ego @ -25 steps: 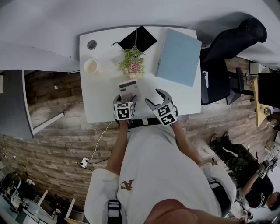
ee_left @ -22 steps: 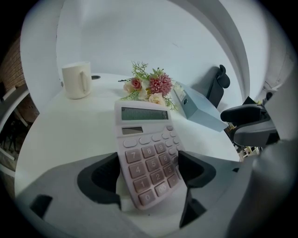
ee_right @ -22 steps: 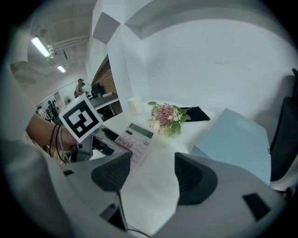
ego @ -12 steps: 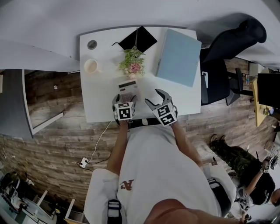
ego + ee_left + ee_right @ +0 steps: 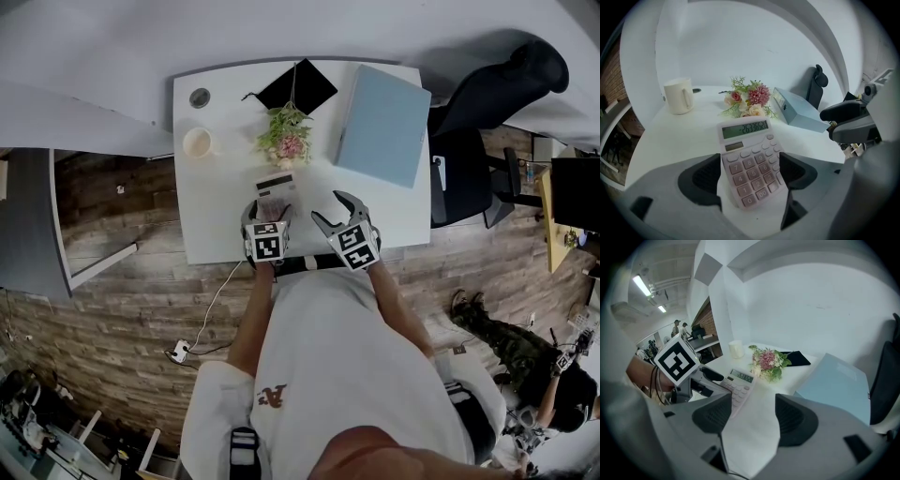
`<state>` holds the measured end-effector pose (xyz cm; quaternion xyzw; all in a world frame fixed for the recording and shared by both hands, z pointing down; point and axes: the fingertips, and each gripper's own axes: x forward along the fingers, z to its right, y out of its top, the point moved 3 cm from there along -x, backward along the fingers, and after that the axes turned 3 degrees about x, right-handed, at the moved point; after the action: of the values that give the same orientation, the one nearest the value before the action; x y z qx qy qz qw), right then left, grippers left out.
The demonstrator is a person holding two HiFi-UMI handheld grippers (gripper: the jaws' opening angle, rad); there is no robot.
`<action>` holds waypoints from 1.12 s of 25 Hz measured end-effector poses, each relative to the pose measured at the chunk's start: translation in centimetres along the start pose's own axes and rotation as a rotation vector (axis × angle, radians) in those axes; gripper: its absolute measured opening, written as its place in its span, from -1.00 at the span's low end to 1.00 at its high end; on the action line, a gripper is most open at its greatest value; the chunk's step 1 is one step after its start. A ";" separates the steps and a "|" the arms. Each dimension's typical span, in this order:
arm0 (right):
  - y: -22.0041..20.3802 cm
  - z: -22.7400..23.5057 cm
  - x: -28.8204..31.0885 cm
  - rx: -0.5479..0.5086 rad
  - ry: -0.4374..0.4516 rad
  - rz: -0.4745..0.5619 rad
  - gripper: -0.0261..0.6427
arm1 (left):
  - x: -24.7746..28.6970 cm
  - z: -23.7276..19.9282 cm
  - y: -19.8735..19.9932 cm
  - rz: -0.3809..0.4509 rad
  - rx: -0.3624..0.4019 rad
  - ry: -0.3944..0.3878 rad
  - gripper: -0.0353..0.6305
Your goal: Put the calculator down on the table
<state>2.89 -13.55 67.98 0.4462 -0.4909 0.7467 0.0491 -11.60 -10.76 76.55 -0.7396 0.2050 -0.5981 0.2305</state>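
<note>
A pale pink calculator [image 5: 275, 190] with a lit display sits between the jaws of my left gripper [image 5: 269, 208] near the front edge of the white table [image 5: 216, 206]. In the left gripper view both pads press the sides of the calculator [image 5: 750, 161], which is tilted with its display end away from me; my left gripper [image 5: 750, 171] is shut on it. Whether its far end rests on the table I cannot tell. My right gripper [image 5: 330, 208] hovers just to the right, open, with only bare table between its pads [image 5: 752, 416]. From there the calculator [image 5: 738, 383] shows at the left.
Behind the calculator lie a flower bunch [image 5: 284, 136], a white mug [image 5: 196, 142] at the left, a black pouch [image 5: 295, 86] at the back and a light blue box file [image 5: 382, 122] at the right. A black office chair [image 5: 487, 103] stands past the table's right edge.
The left gripper has rolled and shifted very slightly with the calculator still in it. The right gripper has stayed where it was.
</note>
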 end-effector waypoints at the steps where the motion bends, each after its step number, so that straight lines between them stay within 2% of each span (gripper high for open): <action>1: 0.2 0.0 -0.1 -0.001 -0.002 0.005 -0.05 | -0.2 0.0 0.4 0.017 0.004 -0.002 0.30; 10: 3.6 0.1 -1.7 -0.035 -0.039 0.103 -0.16 | -3.4 0.4 4.4 0.171 0.053 -0.019 0.13; 13: 5.5 0.1 -2.8 -0.053 -0.057 0.163 -0.24 | -4.8 0.5 6.2 0.247 0.078 -0.017 0.01; 18: 9.0 0.6 -4.6 -0.071 -0.089 0.260 -0.33 | -7.2 0.0 9.1 0.346 0.140 0.031 -0.26; 28: 14.3 0.5 -8.2 -0.105 -0.133 0.413 -0.46 | -13.4 0.9 16.2 0.567 0.249 0.027 -0.51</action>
<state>0.80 -18.23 52.34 0.3814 -0.6123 0.6831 -0.1140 -13.85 -16.04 56.29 -0.6110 0.3313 -0.5404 0.4743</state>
